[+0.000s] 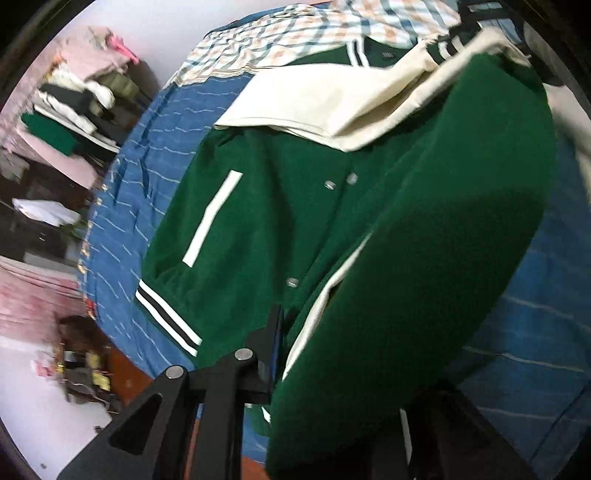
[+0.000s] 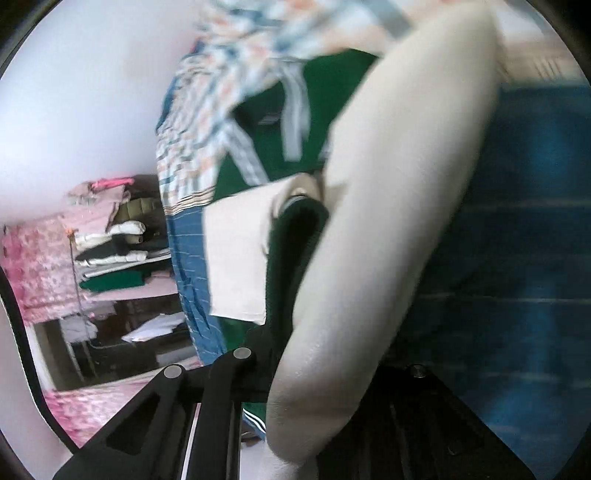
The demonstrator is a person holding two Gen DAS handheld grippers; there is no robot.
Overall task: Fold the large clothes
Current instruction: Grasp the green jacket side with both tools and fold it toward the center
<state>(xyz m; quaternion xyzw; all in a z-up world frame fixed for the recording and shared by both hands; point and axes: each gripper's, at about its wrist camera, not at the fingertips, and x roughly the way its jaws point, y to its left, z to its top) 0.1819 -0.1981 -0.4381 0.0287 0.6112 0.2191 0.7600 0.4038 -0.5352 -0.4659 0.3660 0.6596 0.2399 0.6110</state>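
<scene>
A green varsity jacket [image 1: 280,206] with cream sleeves, white pocket trim and striped hem lies on a blue striped bed sheet [image 1: 140,206]. One cream sleeve [image 1: 314,99] is folded across its chest. My left gripper [image 1: 295,369] is shut on the jacket's green side panel [image 1: 424,277] and lifts it above the bed. My right gripper [image 2: 295,373] is shut on the other cream sleeve [image 2: 388,221] and holds it raised. The jacket's green collar area [image 2: 295,122] shows behind. The fingertips of both grippers are hidden by cloth.
A plaid cloth [image 1: 288,33] lies at the head of the bed. Shelves of folded clothes [image 1: 74,110] stand by the white wall, also in the right wrist view [image 2: 114,251]. A pink floral cloth [image 2: 40,266] hangs beside them. Wooden floor [image 1: 122,369] borders the bed.
</scene>
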